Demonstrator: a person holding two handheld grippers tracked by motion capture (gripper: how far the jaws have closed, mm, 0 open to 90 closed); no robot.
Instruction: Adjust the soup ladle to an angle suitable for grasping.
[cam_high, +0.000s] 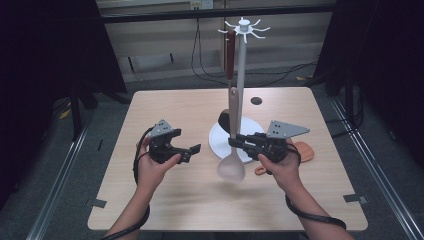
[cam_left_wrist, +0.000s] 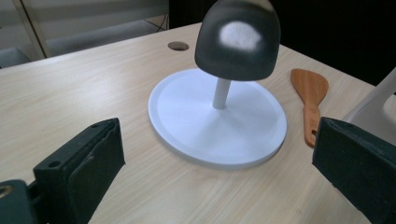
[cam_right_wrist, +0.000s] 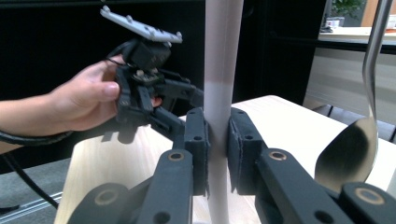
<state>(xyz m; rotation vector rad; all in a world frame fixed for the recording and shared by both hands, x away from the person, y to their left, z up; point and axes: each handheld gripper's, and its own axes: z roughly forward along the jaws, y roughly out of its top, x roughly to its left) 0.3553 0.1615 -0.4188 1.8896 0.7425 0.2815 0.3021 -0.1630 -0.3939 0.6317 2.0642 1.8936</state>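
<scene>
Currently the rack (cam_high: 241, 70) on the table (cam_high: 165, 107) has one utensil hung. The pale ladle (cam_high: 231, 167) is pinched at its handle by the right gripper (cam_high: 235, 141), held upright beside the pole; left gripper (cam_high: 196, 149) spread, idle. Next, judged: lift, hook onto top.

High cam: I see table (cam_high: 165, 200) from above, facing fwd. Gripper cams sit low, close-up; left faces white base (cam_left_wrist: 196, 140), shared w/ high (cam_high: 217, 142).
</scene>
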